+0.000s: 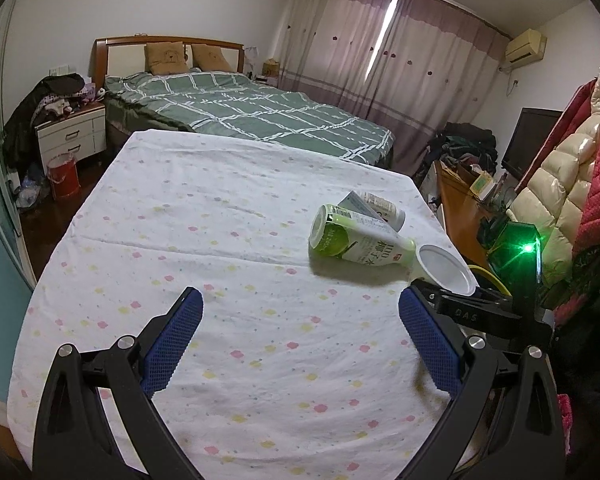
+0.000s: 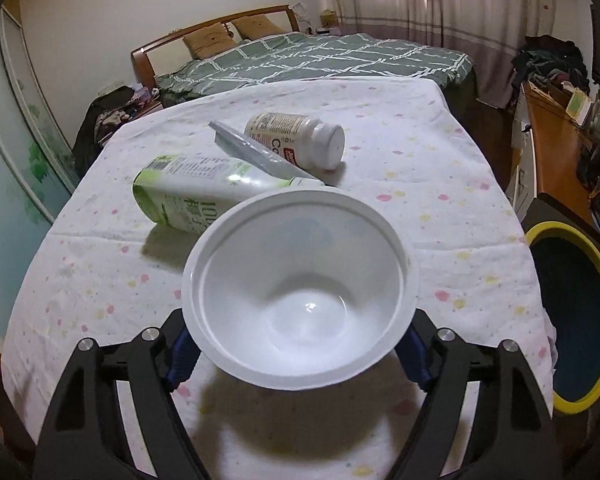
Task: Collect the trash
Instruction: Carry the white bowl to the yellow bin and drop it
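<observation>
An empty white plastic cup sits between the right gripper pads.

We note the tabletop, covered by a white cloth with small pink and yellow spots and a crease running across it. Three items lie directly on it, toward its right far part: a green-and-white bottle on its side, a white pill bottle on its side beyond it, and a flat grey packet propped between the two, touching both. The near half of the cloth carries only shadows.
</observation>
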### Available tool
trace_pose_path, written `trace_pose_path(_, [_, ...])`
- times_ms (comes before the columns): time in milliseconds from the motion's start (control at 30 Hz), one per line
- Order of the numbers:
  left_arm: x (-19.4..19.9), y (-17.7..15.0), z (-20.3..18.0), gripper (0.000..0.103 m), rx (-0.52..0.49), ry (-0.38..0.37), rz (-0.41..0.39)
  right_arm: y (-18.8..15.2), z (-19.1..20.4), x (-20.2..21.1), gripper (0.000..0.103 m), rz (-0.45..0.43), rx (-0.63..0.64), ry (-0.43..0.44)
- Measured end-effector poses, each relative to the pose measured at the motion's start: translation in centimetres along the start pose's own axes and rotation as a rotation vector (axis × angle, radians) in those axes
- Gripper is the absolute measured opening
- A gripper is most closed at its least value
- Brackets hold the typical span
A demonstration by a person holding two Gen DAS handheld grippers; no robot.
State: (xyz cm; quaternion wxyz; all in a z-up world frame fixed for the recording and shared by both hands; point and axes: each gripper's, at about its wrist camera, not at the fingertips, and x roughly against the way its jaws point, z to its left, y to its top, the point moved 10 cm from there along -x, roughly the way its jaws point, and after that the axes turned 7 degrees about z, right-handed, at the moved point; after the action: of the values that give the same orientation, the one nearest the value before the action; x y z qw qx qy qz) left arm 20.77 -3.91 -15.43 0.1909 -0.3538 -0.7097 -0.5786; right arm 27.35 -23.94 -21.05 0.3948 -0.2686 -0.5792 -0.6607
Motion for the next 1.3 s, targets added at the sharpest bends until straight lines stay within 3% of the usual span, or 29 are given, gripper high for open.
trace_pose_path(333, [-1.4,0.0,-0.7,0.097,-0.013,-0.018,0.023,-1.4,-0.5,3.3,0.076,-0.013,0.002,0.052])
trace_pose_path(600, [-2.0,-0.2,-1.9,0.097,-0.037,-0.028,0.036,-2.0,-3.6,6.6,0.076,-0.056,-0.043,0.027])
trace_pose_path(967, [-3.3,-0.1,-4.3,0.097,-0.068,-0.047,0.059,-2.7,-15.9,8.9,0.076,-0.094,-0.231,-0.125])
trace_pose_path(1133, [-4.3,-0.1,-5.7,0.097,-0.089,-0.064,0.076,-3.7,-21.7,8.2,0.076,-0.072,-0.320,-0.186])
trace_pose_path(1300, [-5.3,-0.2,-6.9,0.097,-0.104,-0.073,0.093,-4.9,-24.9,6.8,0.076,-0.037,-0.365,-0.212])
